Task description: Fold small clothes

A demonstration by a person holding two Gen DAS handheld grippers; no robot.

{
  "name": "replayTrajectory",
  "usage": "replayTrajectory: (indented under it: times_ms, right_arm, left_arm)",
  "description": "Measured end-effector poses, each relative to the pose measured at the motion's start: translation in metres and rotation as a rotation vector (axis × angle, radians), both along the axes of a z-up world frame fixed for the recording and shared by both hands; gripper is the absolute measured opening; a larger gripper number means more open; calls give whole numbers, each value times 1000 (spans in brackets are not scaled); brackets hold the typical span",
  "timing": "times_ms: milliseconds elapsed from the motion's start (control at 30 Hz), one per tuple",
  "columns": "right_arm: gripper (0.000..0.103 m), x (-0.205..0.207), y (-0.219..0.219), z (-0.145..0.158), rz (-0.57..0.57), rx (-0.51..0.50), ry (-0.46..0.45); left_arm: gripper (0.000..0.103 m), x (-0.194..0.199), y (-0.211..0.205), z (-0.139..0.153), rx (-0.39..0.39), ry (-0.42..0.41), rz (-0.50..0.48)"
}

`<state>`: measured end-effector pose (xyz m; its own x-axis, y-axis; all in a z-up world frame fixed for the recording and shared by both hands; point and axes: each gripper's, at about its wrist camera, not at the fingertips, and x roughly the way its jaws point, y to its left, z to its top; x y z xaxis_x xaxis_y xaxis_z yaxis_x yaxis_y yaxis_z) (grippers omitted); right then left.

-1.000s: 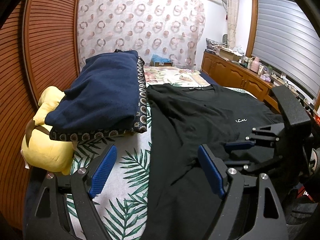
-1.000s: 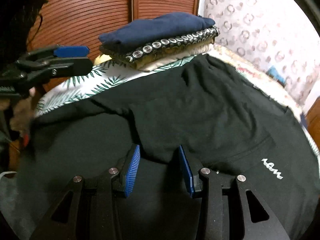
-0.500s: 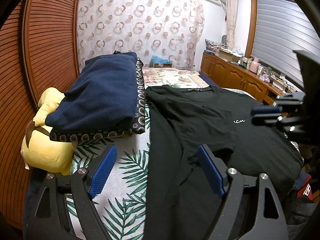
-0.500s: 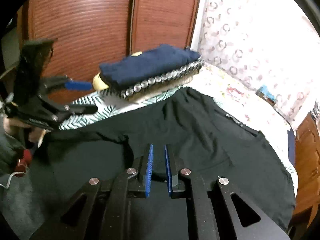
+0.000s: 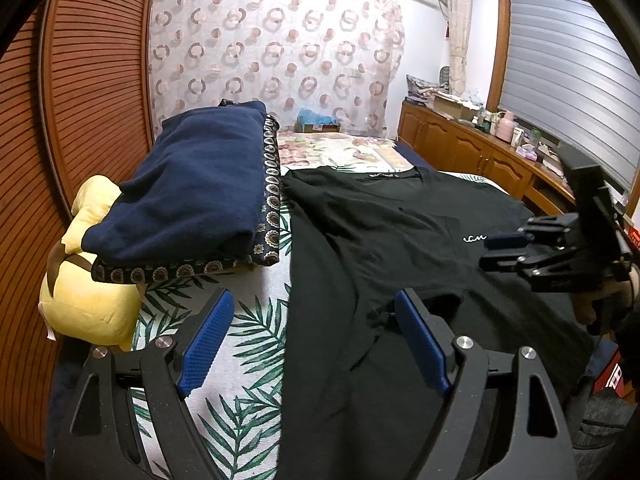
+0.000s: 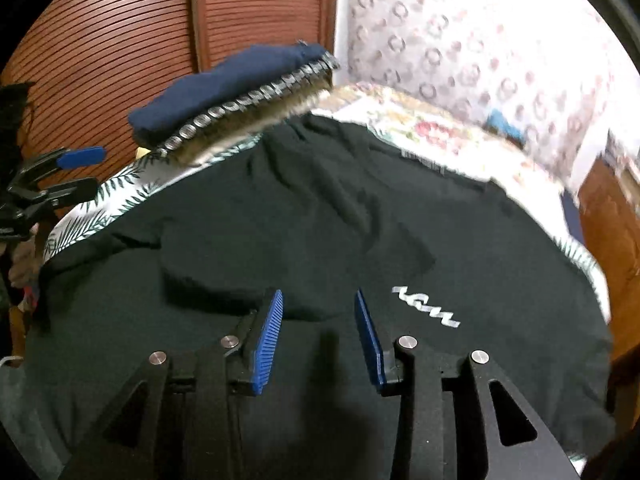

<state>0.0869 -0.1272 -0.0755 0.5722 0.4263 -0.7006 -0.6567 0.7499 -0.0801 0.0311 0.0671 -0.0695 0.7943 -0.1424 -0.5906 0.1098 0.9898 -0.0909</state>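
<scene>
One black T-shirt [image 5: 400,248] lies flat beside one folded stack [image 5: 200,196]; both claws, left [image 5: 316,340] and right [image 6: 318,332], gape empty, right's jaws just opening.

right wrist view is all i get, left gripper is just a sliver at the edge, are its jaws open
observer: yes, the left gripper has its jaws wide open and grips nothing.
operator: where is it over the shirt
observer: it straddles the side edge of the black t-shirt, with one pad above the leaf-print sheet and the other above the black cloth.
operator: whats the yellow bit by the folded pile
observer: a yellow plush cushion, beside the folded navy stack, on the side toward the slatted wooden door.
</scene>
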Motion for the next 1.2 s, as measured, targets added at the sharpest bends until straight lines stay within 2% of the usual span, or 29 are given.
replayTrajectory:
  times_ms: [233,367,467,533,600,733,1000,1067,1133,1200]
  right_arm:
    - [39,17,11,-15,5,29,71]
    - [39,24,17,-13,11,13,38]
    - [27,28,15,-10,24,18,35]
    - [12,28,16,-11,36,14,27]
    - [7,26,14,-10,42,7,23]
    - [5,15,1,1,52,25,15]
    - [5,-16,-16,35,59,50,-62]
    - [17,-18,-16,34,63,36,-60]
    - [33,-16,-16,31,33,5,-79]
    - [43,-11,-19,28,13,3,-75]
  left_arm:
    - [83,0,-4,-2,0,5,-7]
    - [83,-1,-5,-2,0,8,-8]
    - [83,-1,-5,-3,-3,9,-6]
    - [83,-1,-5,-3,-2,9,-6]
    - [83,-1,-5,-3,-2,11,-8]
    - [83,-2,-5,-3,-2,8,-8]
    - [83,-2,-9,-2,-1,7,-14]
    - [83,-1,-10,-2,-1,8,-15]
    - [83,0,-11,-2,-1,11,-19]
    - [83,2,-12,-1,3,11,-22]
